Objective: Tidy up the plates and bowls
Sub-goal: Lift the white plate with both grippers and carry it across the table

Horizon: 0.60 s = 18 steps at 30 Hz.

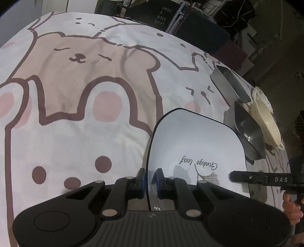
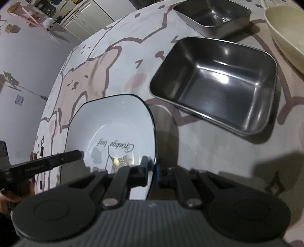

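A white square plate with a dark rim and a leaf print (image 1: 191,140) is held between both grippers above the bear-print tablecloth. My left gripper (image 1: 151,180) is shut on the plate's left rim. My right gripper (image 2: 152,171) is shut on the plate's (image 2: 114,129) right rim, and its arm shows at the right of the left wrist view. Two rectangular steel trays (image 2: 218,83) (image 2: 210,15) lie beyond the plate on the right. A cream bowl (image 2: 285,32) sits past them; it also shows in the left wrist view (image 1: 266,121).
The bear-print tablecloth (image 1: 76,95) covers the table. Dark furniture and a sign stand behind the far edge (image 1: 163,17). White cabinets (image 2: 81,20) stand beyond the table in the right wrist view.
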{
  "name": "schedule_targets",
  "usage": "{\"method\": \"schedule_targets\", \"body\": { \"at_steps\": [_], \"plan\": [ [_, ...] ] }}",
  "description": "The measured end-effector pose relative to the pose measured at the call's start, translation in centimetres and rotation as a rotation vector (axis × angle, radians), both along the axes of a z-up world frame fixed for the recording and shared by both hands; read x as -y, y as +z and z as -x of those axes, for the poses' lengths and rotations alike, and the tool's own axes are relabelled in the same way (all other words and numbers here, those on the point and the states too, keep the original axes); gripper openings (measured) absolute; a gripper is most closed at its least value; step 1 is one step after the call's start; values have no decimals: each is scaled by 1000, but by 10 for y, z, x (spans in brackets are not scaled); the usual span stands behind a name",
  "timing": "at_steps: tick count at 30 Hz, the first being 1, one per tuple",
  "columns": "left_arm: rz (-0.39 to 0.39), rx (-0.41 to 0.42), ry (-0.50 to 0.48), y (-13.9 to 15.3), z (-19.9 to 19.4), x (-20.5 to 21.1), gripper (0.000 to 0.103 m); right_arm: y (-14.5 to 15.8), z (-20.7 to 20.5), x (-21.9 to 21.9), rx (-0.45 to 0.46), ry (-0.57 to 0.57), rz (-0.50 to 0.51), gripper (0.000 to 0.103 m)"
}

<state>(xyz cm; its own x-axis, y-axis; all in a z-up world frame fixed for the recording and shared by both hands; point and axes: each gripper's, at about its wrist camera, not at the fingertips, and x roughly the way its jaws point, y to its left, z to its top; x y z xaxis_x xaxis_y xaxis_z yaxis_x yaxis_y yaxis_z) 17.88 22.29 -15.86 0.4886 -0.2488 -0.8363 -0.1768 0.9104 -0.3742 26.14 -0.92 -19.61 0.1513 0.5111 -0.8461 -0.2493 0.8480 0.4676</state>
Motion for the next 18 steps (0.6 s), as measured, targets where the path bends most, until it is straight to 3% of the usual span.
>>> {"method": "schedule_targets", "body": {
  "at_steps": [18],
  "plan": [
    [-16,-2,-24,0,-3,3,12,6,-1,18,-17,6,-5,11]
  ]
}}
